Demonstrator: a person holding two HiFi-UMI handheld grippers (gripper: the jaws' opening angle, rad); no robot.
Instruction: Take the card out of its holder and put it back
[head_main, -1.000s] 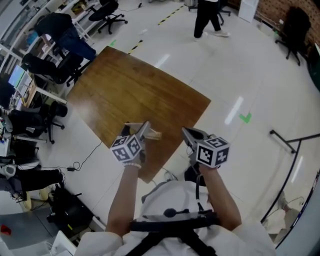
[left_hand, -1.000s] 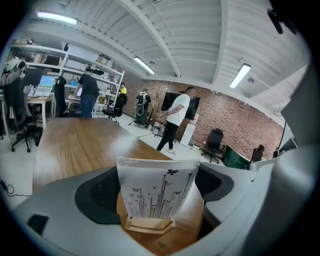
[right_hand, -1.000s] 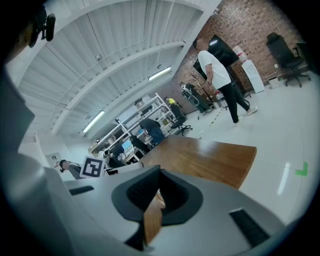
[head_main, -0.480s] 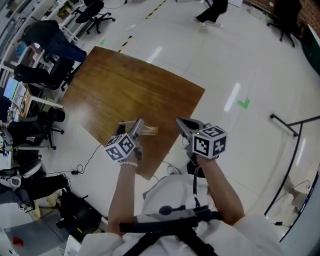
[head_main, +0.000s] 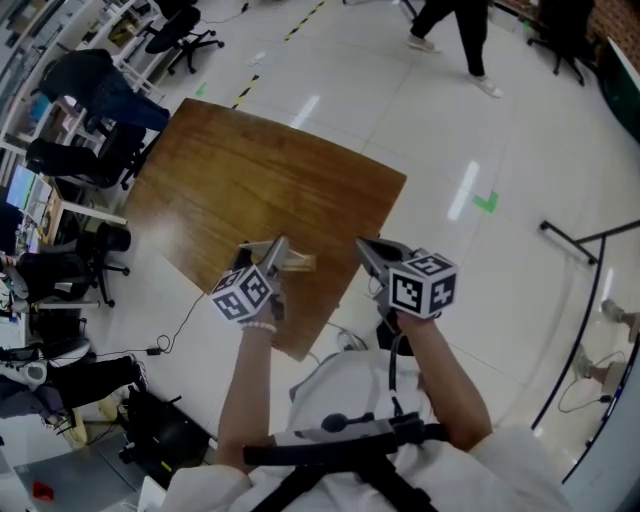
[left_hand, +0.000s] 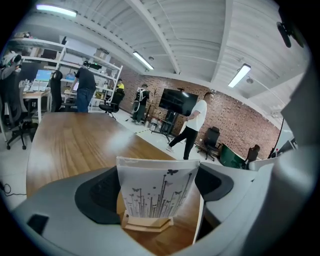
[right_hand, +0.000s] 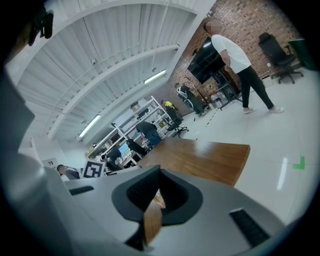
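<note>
A white card printed with black stems and butterflies stands upright in a small wooden holder on the brown table. My left gripper spans the card's width with its jaws wide, and both side edges meet the dark pads. In the head view the left gripper sits at the holder near the table's front corner. My right gripper hangs just off the table's right edge, apart from the card. Its jaws are together, with only a thin brown sliver showing between them.
The table ends in a corner close to my body, with white floor to the right. Office chairs and desks crowd the left side. A person walks at the far end. A black metal stand is at the right.
The view has shifted a little and the person at the back has walked to the right. Both grippers stay where they were by the card holder.
</note>
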